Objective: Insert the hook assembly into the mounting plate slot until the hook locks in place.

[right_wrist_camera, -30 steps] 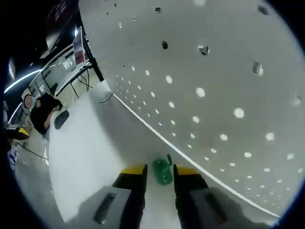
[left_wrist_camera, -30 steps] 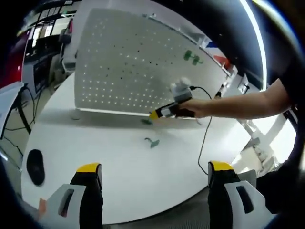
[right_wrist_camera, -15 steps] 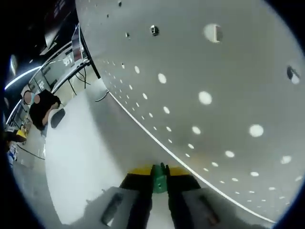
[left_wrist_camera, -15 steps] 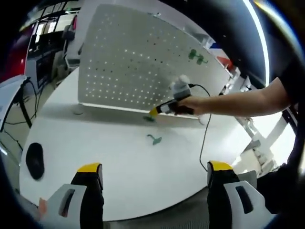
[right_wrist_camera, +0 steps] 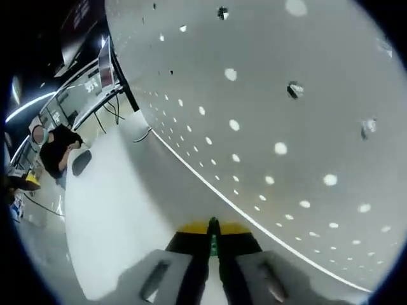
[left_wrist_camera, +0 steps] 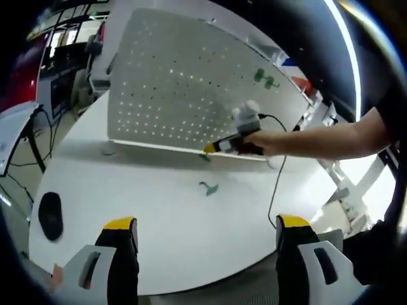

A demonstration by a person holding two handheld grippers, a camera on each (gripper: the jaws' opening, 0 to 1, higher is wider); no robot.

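1. The white tabletop (left_wrist_camera: 159, 216) fills the lower half of the left gripper view – it carries the upright pegboard (left_wrist_camera: 184, 82), which stands so its holes face the person.
2. In the right gripper view the pegboard (right_wrist_camera: 286, 127) looms across the upper right, close enough, I judge, for seating a hook.
3. The right claw (right_wrist_camera: 213, 236) sits at bottom centre, nearly shut on a green hook (right_wrist_camera: 213, 232), pinched edge-on between its jaws.
4. The left claw (left_wrist_camera: 202, 230) hangs back at the bottom, jaws wide apart and empty – apparently kept clear to watch.
5. A second green hook (left_wrist_camera: 208, 187) lies loose mid-frame; another (left_wrist_camera: 265, 77) already hangs upper right.
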